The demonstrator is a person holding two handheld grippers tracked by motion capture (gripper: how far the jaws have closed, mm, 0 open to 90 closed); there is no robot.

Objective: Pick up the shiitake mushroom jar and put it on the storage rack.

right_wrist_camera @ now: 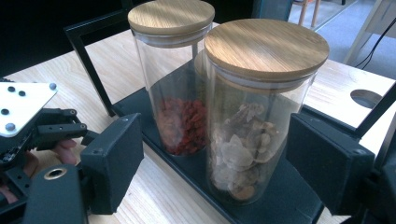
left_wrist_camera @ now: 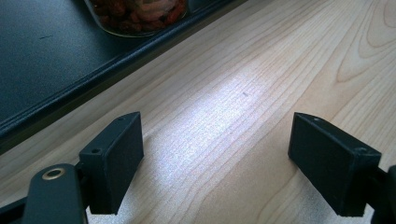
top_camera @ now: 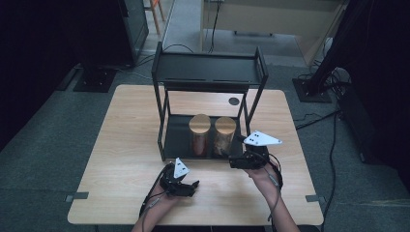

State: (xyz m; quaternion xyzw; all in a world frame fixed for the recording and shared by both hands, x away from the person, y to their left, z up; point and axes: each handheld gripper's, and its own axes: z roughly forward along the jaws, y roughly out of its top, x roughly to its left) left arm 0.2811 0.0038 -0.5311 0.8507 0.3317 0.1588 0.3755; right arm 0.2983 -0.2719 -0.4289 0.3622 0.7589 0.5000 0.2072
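The right tongs point(right_wrist_camera: 215, 163) stand spread around the jar of pale dried slices point(right_wrist_camera: 254, 121), pads clear of the glass. That jar stands on the black rack's lower shelf point(top_camera: 176, 137), just right of the red-berry jar point(top_camera: 199, 134). The left tongs point(left_wrist_camera: 217, 163) hang spread over the bare desk point(top_camera: 121, 145), nearer.

A lab: camera stands point(top_camera: 316, 77) and cables point(top_camera: 333, 145) ring the table point(top_camera: 125, 159).

I see the rack point(top_camera: 209, 72) standing at the far middle of the desk point(top_camera: 121, 159); on its bottom shelf point(top_camera: 176, 137) two jars stand side by side, touching: the berry jar point(top_camera: 199, 135) left, the pale-slice jar point(top_camera: 225, 135) right, toward the shelf's near right corner
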